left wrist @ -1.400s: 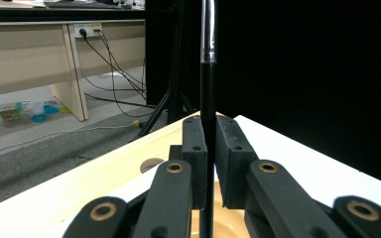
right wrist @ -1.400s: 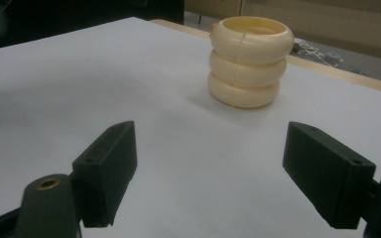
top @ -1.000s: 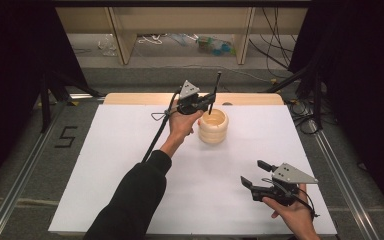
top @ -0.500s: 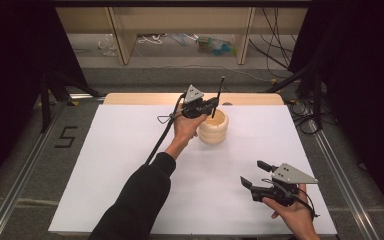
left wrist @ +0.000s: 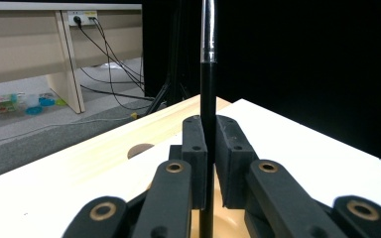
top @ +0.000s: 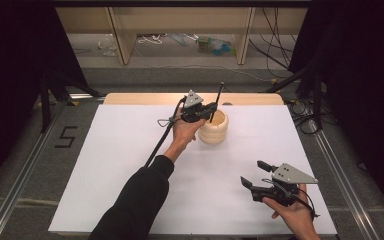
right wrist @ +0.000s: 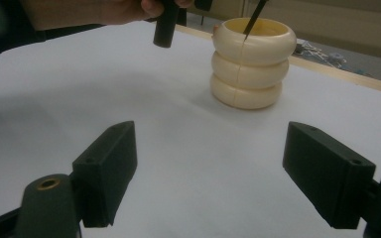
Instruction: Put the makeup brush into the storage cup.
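Fig. legend, as I see it from my remote station. L hand-held gripper [top: 211, 111]: jaws clamped on a thin black rod [left wrist: 208, 124], held approx. upright w/ slight tilt; in the L gripper view the rod runs between the pads [left wrist: 194, 148], its upper part silver. Rod's lower end dips into the mouth of a cream ribbed pot [top: 213, 127], which stands on the white counter [top: 120, 150] near the far edge, centre. In the R gripper view the rod tip sits inside the pot rim. R hand-held gripper [top: 254, 174]: jaws wide apart, nothing between them, low over the counter's near R part, well apart from the pot, pointing toward it.
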